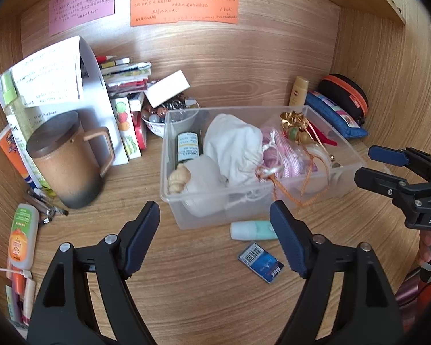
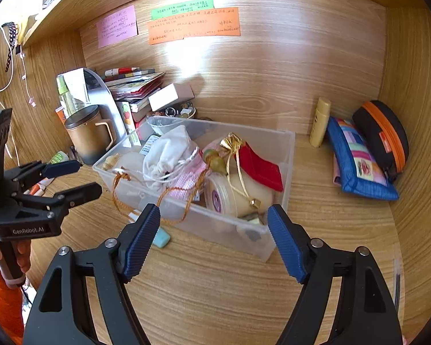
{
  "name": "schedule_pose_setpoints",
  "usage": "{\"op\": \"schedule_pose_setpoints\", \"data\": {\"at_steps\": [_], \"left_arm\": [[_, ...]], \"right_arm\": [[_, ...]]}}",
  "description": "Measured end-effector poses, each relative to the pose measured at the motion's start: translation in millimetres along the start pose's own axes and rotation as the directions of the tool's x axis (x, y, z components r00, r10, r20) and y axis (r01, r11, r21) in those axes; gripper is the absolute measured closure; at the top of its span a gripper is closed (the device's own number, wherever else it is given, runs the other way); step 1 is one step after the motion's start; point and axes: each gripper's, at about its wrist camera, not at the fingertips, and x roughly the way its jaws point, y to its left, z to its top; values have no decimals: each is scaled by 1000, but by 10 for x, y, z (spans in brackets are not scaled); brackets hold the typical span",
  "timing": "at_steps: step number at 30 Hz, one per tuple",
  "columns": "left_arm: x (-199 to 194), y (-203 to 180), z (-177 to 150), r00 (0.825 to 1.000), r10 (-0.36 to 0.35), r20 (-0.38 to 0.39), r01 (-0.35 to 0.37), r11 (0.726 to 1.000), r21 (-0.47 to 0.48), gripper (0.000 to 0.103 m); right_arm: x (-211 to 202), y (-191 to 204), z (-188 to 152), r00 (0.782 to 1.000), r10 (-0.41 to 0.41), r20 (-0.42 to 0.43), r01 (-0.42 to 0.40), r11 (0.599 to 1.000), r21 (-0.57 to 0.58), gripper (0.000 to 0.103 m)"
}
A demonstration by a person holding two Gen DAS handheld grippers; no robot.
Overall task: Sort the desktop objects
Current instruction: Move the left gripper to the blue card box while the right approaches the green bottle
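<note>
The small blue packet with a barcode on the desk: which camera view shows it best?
The left wrist view. There the blue packet lies in full sight on the desk in front of the clear box, near the mint-capped tube. In the right wrist view I cannot find it; the claw arms may cover that spot.

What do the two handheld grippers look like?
Both are black plastic frames with silver rivets and ribbed blue finger pads. The left gripper reads "GenRobot.AI" in white; the right gripper shows "DAS". An orange sleeve shows beneath the left one.
</note>
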Motion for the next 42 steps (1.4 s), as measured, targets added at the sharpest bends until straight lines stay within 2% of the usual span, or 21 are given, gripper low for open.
{"op": "schedule_pose_setpoints", "data": {"at_steps": [10,24,30,38,40,42], "left_arm": [[118,-175,-254,996,-43,-74,45,999,17,23],[374,-273,-494,980,-96,-174,101,995,21,23],[418,-286,-507,981,-92,-172,98,995,30,23],[485,-427,-531,981,-52,-185,74,991,115,32],[488,-433,-522,983,-47,-178,68,991,118,41],[490,-413,-509,983,-39,-180,60,992,114,45]], "right_arm": [[-10,17,-181,999,14,-32,-14,1000,11,28],[41,52,-359,997,26,-72,-25,999,21,28],[57,26,-381,996,35,-77,-33,999,33,28],[149,37,-402,993,63,-96,-60,997,39,28],[167,52,-414,993,66,-100,-63,997,35,28],[179,62,-420,992,67,-105,-64,997,33,28]]}}
